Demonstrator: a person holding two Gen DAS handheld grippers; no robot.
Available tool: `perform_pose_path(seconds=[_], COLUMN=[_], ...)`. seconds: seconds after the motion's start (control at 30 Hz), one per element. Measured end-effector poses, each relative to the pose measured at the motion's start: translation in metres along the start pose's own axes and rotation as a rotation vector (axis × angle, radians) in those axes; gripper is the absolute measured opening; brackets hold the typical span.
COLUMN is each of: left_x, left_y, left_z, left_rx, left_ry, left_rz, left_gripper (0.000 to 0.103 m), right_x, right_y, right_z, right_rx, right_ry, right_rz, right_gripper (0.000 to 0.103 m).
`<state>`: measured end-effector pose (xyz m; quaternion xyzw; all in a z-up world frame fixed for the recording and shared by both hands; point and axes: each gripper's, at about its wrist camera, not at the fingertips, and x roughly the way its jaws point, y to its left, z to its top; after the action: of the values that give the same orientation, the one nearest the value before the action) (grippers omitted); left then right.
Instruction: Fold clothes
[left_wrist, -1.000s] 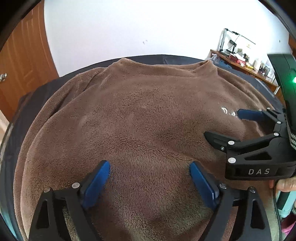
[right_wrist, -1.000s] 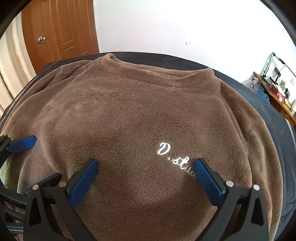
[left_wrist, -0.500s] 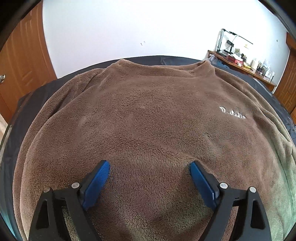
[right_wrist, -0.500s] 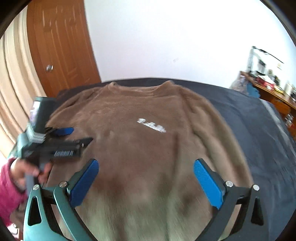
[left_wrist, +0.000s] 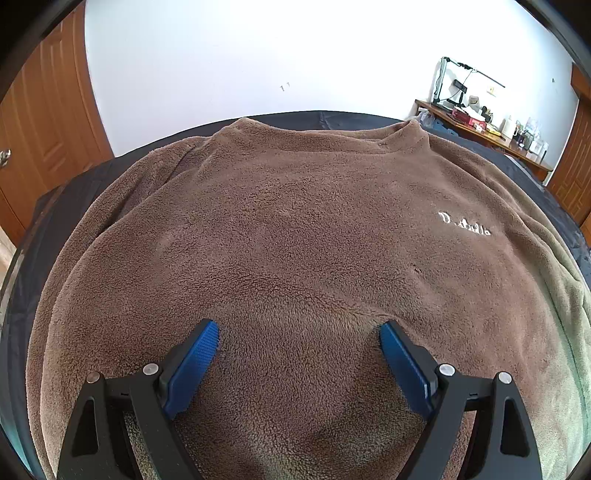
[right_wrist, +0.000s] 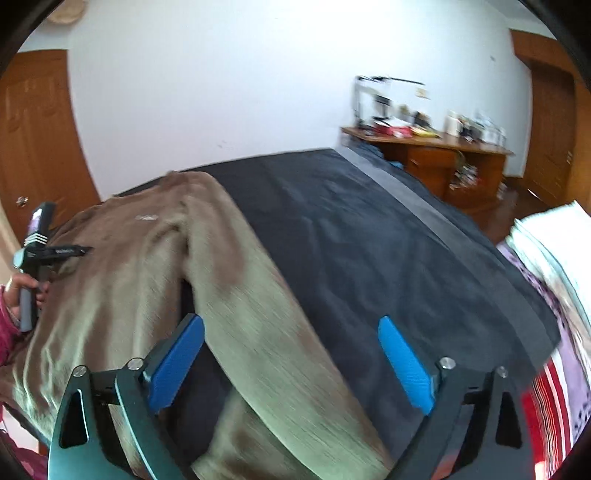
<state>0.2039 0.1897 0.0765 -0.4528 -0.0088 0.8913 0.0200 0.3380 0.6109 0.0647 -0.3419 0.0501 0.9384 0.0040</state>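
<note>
With the brown sweater (left_wrist: 295, 229) flat on the bed (right_wrist: 369, 229), the left hand-held gripper (left_wrist: 299, 350) hovers apart above the hem, while the right hand-held gripper (right_wrist: 291, 354), closing with the sleeve (right_wrist: 258, 314) between its fingers, should pinch near the cuff for a straight fold.

White cursive stitching (left_wrist: 464, 224) stands on the chest of the brown fleece sweater (left_wrist: 295, 240), toward the sweater's right edge as the left wrist view shows it. It begins with a capital "D" followed by a dot; the letters after that run together and cannot be read for certain. In the right wrist view the same stitching (right_wrist: 146, 218) is only a pale smear on the sweater (right_wrist: 122, 258). The left gripper (right_wrist: 79, 251) carries a line of small white lettering along its black arm in that view, too blurred to read. On the wooden desk (left_wrist: 484, 138) against the wall, the boxes and bottles are too small for any label to be read.
</note>
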Motion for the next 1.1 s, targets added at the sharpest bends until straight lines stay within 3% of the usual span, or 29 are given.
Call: perform_pose_path(seconds=[0.13,0.33,0.4,0.47,0.53,0.7,0.87,1.1], left_x=[0.000,0.000,0.000,0.000,0.000,0.000,0.001,0.001], left_y=[0.001,0.002,0.002,0.002,0.003,0.004,0.002,0.002], left_z=[0.000,0.000,-0.001,-0.001,-0.001,0.000,0.000,0.000], left_rx=[0.000,0.001,0.001,0.001,0.001,0.003,0.002,0.001], left_ry=[0.000,-0.001,-0.002,-0.002,-0.002,-0.002,-0.002,-0.002], left_rz=[0.000,-0.001,0.000,0.001,0.000,-0.001,0.000,-0.001], left_gripper=[0.091,0.091,0.091,0.091,0.091,0.091,0.091,0.091], right_x=[-0.005,-0.008,-0.007,-0.007,-0.007,-0.015,-0.004,0.041], right_y=[-0.017,-0.025,-0.022,-0.019,-0.020,-0.041,-0.076,-0.084], right_z=[-0.017,-0.040,-0.046,-0.049,-0.046,-0.014,0.042,0.108], right_rx=[0.027,-0.013,-0.042,-0.071,-0.091,-0.105,-0.152,-0.223], right_ry=[0.024,0.071,0.091,0.105,0.092,0.004,-0.083,-0.116], right_rz=[-0.008,0.065,0.075,0.079,0.075,-0.082,-0.343,-0.508], right_gripper=[0.086,0.066,0.053,0.029,0.017,0.014,0.014,0.014])
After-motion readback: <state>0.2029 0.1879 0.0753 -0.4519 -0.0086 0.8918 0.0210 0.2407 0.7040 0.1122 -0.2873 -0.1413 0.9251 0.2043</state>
